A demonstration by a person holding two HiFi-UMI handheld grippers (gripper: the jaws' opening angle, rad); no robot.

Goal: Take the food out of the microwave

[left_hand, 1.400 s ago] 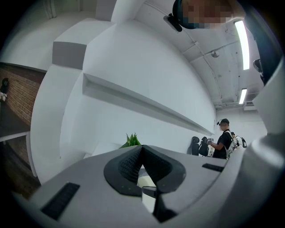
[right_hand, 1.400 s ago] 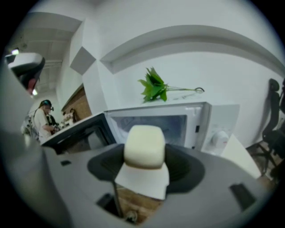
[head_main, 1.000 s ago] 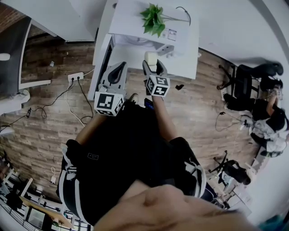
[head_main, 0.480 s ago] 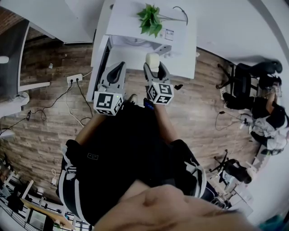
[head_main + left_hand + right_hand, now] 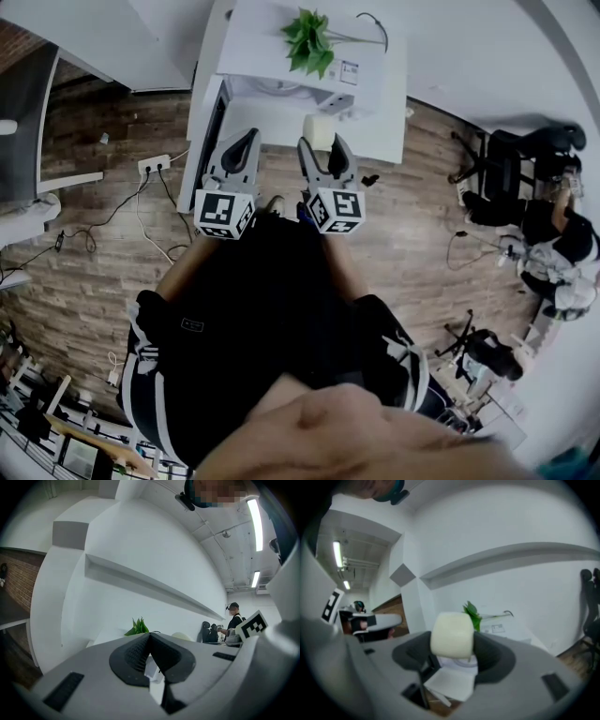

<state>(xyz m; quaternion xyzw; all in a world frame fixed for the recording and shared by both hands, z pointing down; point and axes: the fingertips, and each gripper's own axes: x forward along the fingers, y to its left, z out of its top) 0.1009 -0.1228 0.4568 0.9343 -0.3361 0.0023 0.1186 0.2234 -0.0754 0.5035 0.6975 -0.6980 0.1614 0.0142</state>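
Nearest is the person's dark-clothed body, both forearms reaching toward the far side. Just beyond, the left gripper (image 5: 244,145) has its tongs narrowed tip to tip with nothing between them. To its right, the right gripper (image 5: 323,148) is clamped on the food (image 5: 318,126), a pale cream block with rounded edges standing up from the jaws. Farther off stands the white microwave (image 5: 370,58), with a green plant (image 5: 309,39) on top. The food sits in front of it, apparently outside the cavity, so the removal looks nearly done. Next comes carrying the block clear and setting it down gently, as a soft piece could squash. Whether the door is open is unclear.
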